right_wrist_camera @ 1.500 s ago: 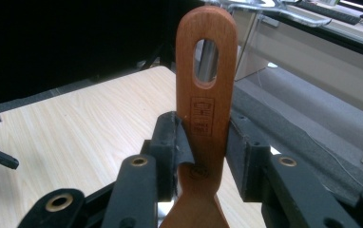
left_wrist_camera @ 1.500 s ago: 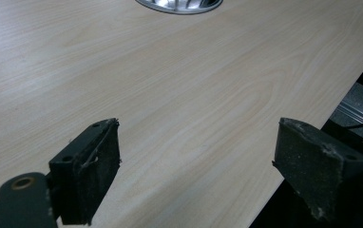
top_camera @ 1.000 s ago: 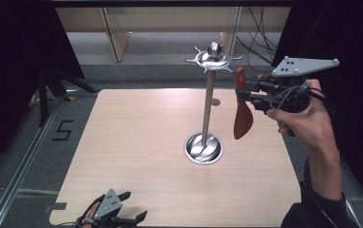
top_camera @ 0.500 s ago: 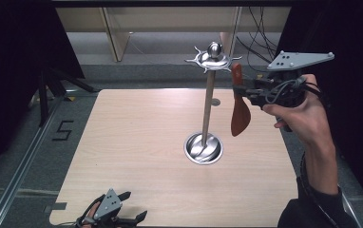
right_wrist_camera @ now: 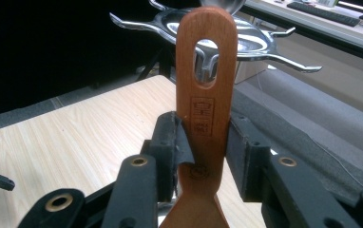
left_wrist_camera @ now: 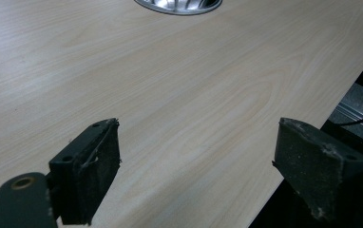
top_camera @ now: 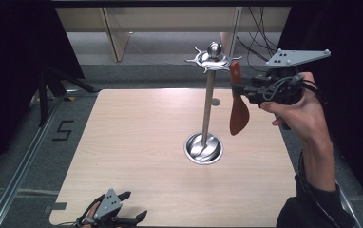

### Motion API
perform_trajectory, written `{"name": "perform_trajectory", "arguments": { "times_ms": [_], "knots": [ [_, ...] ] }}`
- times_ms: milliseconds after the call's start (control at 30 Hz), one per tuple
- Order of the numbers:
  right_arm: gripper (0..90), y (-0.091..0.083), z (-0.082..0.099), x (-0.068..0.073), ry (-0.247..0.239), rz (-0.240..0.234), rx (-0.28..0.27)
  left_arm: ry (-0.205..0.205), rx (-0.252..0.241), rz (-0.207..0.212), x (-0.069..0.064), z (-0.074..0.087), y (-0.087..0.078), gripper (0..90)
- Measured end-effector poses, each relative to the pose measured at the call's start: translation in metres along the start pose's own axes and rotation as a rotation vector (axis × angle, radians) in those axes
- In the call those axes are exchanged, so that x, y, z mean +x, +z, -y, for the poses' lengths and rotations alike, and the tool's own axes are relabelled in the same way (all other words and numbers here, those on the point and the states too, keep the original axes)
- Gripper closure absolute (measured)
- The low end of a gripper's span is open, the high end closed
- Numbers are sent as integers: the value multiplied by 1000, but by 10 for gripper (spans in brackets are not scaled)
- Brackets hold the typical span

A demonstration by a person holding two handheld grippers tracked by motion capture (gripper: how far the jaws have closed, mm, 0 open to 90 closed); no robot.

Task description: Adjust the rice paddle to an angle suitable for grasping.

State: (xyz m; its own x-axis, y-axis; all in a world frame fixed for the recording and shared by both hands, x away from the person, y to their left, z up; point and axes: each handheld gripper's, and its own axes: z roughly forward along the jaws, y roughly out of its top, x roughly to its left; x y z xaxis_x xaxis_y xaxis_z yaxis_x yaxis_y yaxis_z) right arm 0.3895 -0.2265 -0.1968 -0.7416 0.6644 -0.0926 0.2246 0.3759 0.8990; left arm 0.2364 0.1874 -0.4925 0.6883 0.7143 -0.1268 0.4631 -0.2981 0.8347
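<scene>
Two grippers are in use at a pale wooden worktop (top_camera: pixel 137 142). Nearest, at the front edge on the left side, the left gripper (top_camera: pixel 122 219) lies low over the board; in the left gripper view its fingers (left_wrist_camera: pixel 90 171) are spread wide with bare wood between them, holding nothing.

Mid-board stands a metal stand (top_camera: pixel 207 109): a round polished base (top_camera: pixel 203 148) on the worktop, a thin upright pole, and a crown (top_camera: pixel 213 59) of outward hooks under a ball knob at the top. The base rim also shows at the top of the left gripper view (left_wrist_camera: pixel 177 5).

To the right of the pole, raised well above the board, the right gripper (top_camera: pixel 240 89) is held in a hand (top_camera: pixel 296 111). Its fingers (right_wrist_camera: pixel 167 149) are pinching a reddish wooden spatula (top_camera: pixel 237 102) by the handle, blade hanging down, slotted end up. In the right gripper view the slot (right_wrist_camera: pixel 206 64) sits directly in front of the hook crown (right_wrist_camera: pixel 260 40), level with it; contact with a hook cannot be confirmed.

Beyond the worktop: grey floor, pale shelving (top_camera: pixel 122 33), loose black cables (top_camera: pixel 255 40). A "5" mark (top_camera: pixel 63 130) lies on the floor at left.
</scene>
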Motion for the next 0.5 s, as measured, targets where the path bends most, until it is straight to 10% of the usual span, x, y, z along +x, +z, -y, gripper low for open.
{"name": "perform_trajectory", "arguments": {
  "times_ms": [500],
  "knots": [
    [672, 8, 0, -3, 12, -19, 12, 0, -2, 0, 0, 0, 0, 148]
  ]
}}
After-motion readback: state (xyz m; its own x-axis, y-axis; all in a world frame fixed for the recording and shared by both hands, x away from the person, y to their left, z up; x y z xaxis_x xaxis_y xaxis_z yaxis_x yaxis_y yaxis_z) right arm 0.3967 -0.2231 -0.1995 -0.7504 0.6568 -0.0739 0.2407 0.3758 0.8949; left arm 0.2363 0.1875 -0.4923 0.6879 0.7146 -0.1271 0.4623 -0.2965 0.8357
